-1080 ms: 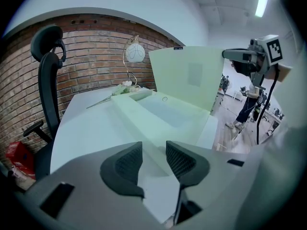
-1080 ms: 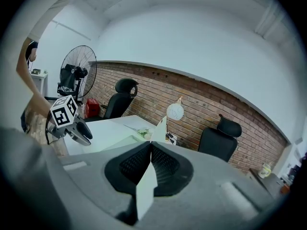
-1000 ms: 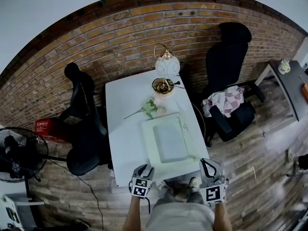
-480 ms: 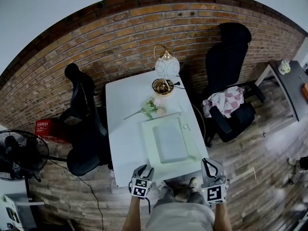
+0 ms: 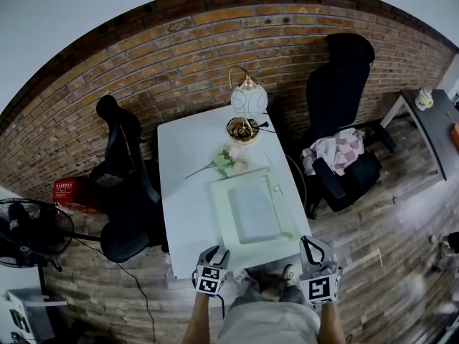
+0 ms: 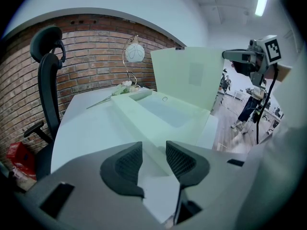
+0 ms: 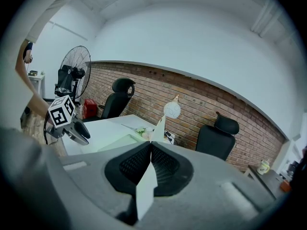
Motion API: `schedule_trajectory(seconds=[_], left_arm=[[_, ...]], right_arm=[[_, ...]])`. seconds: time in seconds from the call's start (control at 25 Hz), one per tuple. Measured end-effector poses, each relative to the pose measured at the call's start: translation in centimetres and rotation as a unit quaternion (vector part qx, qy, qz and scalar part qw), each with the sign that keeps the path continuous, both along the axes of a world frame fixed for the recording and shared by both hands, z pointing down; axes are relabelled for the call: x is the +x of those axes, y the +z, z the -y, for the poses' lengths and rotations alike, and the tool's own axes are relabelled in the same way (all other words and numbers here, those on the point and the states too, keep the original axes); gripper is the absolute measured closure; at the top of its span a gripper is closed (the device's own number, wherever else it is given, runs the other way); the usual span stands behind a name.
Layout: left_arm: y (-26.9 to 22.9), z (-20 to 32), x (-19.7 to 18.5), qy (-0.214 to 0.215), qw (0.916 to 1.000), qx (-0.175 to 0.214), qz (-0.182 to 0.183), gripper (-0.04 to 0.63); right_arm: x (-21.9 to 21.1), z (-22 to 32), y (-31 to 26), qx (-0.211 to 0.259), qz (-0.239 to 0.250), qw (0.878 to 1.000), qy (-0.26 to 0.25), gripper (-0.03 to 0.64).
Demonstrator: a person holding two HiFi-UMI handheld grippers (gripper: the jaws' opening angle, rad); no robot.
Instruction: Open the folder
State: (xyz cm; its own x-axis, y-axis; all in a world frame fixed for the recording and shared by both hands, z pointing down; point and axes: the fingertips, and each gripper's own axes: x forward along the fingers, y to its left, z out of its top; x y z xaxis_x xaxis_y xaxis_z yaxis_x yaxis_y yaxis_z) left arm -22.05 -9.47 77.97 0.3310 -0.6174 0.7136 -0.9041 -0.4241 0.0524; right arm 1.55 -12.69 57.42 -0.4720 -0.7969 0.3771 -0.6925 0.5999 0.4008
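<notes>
Pale-green folder (image 5: 252,210) is lying at the table's (image 5: 183,170) near edge, and I'm judging it roughly half opened: my right gripper (image 7: 150,147) is pinching its cover (image 6: 189,75) upright, my left gripper (image 6: 153,155) is hovering with fingers apart, and laying the cover flat is remaining.

Ahead and to the left of the left gripper (image 6: 153,145), the tabletop (image 6: 86,128) lies bare. The raised folder cover (image 6: 189,75) walls off its right. An artificial flower (image 6: 120,89) and a lamp (image 6: 133,54) stand farther ahead.

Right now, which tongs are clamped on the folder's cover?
The right tongs: they are shut on the edge of the raised pale green cover. The left tongs stand open, pressing nothing.
</notes>
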Motion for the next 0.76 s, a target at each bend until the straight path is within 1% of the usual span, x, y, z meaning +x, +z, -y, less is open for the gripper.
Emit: schedule_trajectory(seconds=[0.04,0.24,0.36,0.48,0.76], left_arm=[[0.14,-0.15,-0.07,0.001,1.0000,-0.004,0.001,0.439],[-0.14,0.22,-0.01,0.002,1.0000,0.008,0.001,0.439],[0.06,0.09,0.01,0.002,1.0000,0.003,0.001,0.439],[-0.04,0.16,0.12,0.004,1.0000,0.008,0.000,0.439],[0.28,-0.03,0.18,0.005,1.0000,0.005,-0.002,0.439]], right_arm=[[-0.04,0.00,-0.04,0.000,0.000,1.000,0.000,0.607],[0.04,0.03,-0.09,0.002,-0.001,1.000,0.001,0.607],[0.05,0.05,-0.07,0.005,0.001,1.000,-0.001,0.607],[0.01,-0.03,-0.11,0.001,0.000,1.000,-0.001,0.607],[-0.27,-0.15,0.02,0.001,0.002,1.000,-0.003,0.607]])
